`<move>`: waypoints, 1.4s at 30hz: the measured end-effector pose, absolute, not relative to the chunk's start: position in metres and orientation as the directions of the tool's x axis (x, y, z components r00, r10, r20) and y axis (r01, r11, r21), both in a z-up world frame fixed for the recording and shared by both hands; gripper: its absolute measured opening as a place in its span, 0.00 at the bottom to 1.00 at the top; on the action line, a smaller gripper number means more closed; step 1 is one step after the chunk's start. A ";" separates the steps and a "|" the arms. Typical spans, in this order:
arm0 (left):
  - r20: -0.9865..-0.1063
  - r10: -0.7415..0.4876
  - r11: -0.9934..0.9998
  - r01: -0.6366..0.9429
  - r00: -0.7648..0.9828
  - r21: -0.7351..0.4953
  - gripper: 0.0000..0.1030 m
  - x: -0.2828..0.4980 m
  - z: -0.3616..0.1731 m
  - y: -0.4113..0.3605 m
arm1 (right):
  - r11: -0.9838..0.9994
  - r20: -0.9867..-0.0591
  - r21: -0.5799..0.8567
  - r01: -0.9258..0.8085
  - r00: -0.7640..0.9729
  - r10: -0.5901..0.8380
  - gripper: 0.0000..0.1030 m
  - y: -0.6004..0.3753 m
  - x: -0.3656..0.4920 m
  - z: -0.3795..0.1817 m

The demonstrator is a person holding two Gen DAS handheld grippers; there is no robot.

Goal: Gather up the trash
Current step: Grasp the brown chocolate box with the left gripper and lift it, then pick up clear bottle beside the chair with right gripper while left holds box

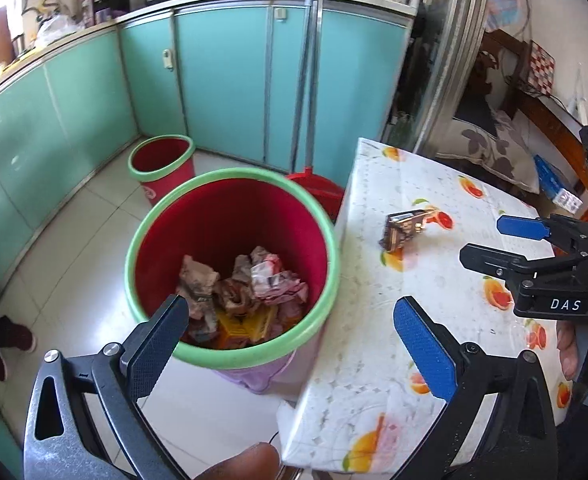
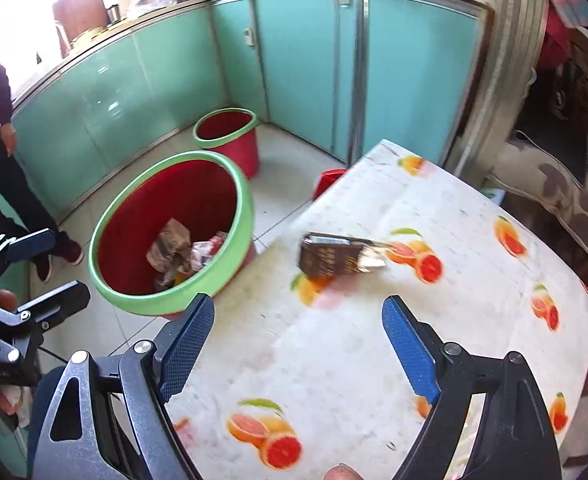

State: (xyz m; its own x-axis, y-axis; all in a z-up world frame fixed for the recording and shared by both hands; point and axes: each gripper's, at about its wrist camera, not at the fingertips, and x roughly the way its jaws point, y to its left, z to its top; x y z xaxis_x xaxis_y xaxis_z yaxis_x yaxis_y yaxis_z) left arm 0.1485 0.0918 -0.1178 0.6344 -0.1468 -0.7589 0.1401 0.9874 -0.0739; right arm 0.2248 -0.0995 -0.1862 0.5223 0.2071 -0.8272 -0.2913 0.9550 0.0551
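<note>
My left gripper (image 1: 290,328) wide, empty, over bin edge | my right gripper (image 2: 298,340) wide, empty, over table (image 2: 334,360) | near bin (image 1: 230,354) on left holds crumpled trash (image 1: 254,280) | one brown wrapper (image 2: 334,258) left mid-table, beyond right fingers | I judge nearly done

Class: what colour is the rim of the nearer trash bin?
Green, on the nearer trash bin; clearest in the left wrist view.

Wrapper (image 1: 404,232) lies on table (image 1: 446,280) beside bin (image 1: 230,276).
</note>
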 end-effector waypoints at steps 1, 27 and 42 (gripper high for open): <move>-0.752 -0.168 0.982 0.174 0.638 -0.071 1.00 0.149 -0.115 0.079 | 0.962 -0.829 0.045 -0.268 0.528 0.186 0.84 -0.114 0.219 -0.184; -0.921 -0.118 0.901 0.430 0.371 0.058 0.44 0.291 -0.215 -0.079 | 0.998 -0.841 0.040 -0.048 0.537 0.060 0.84 -0.365 0.313 -0.204; -0.925 -0.138 0.944 0.329 0.355 -0.015 0.26 0.307 -0.177 -0.082 | 0.923 -0.903 -0.102 -0.372 0.423 0.071 0.84 -0.427 0.490 -0.228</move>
